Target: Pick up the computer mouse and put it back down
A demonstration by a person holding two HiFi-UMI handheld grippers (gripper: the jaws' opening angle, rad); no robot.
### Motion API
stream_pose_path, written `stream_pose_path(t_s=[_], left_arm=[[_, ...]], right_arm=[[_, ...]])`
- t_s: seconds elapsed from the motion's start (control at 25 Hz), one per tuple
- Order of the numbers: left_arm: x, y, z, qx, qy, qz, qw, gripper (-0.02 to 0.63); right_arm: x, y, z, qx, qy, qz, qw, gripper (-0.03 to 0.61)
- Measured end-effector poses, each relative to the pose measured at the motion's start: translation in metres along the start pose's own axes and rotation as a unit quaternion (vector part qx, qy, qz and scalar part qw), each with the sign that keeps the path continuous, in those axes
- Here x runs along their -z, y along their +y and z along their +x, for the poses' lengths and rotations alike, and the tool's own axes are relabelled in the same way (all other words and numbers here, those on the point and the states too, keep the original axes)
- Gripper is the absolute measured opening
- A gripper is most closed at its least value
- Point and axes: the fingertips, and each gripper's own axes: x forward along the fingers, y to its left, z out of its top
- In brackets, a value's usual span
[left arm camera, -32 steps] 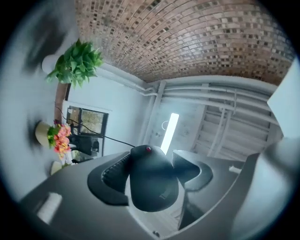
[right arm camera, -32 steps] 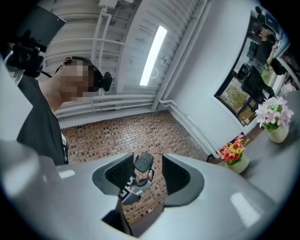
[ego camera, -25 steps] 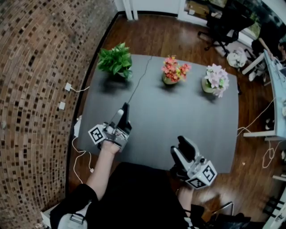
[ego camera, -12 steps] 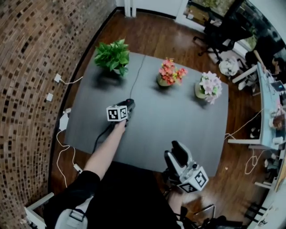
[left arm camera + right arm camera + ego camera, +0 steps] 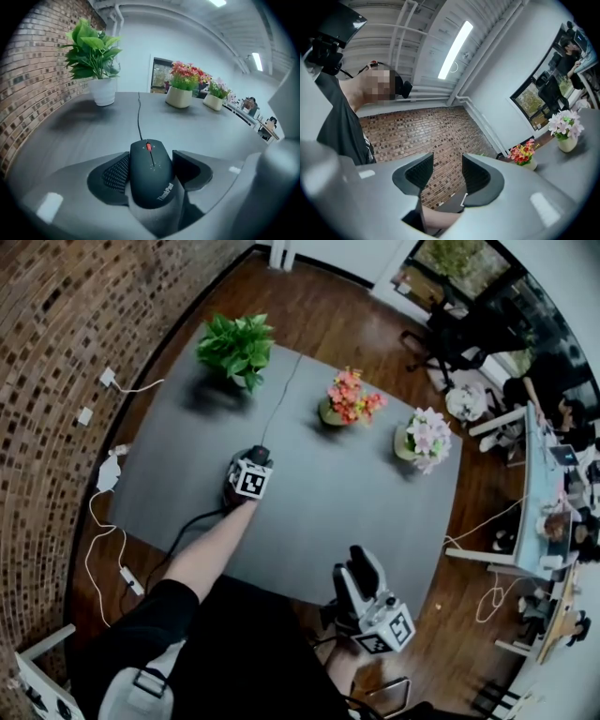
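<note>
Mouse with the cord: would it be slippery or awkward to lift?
Probably light and stiff: the mouse looks like small moulded plastic. Its smooth rounded sides might slip. The cable trailing across the table could tug it.

Left arm outstretched, right tucked in.
Left gripper (image 5: pixel 253 463) angles down, clamped on the mouse (image 5: pixel 151 174); right gripper (image 5: pixel 447 174) sits level, jaws apart, empty.

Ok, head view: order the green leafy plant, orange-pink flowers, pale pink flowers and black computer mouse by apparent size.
1. Green leafy plant
2. Orange-pink flowers and pale pink flowers, about alike
3. Black computer mouse, smallest, partly hidden
</note>
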Motion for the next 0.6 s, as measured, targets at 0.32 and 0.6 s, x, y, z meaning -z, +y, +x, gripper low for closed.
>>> stream_pose_path(t_s=[0.32,0.6], left_arm=[[0.008,0.005,-0.048,0.062,-0.057,-0.035,0.9958,0.334],[0.081,0.027,-0.213,0.107,-0.155,-0.205,0.9606,0.23]], right_arm=[[0.002,0.005,0.001,-0.02,0.0,-0.002,1.0,0.187],[0.012,-0.001,-0.006,-0.059,0.01,0.012,0.998,0.187]])
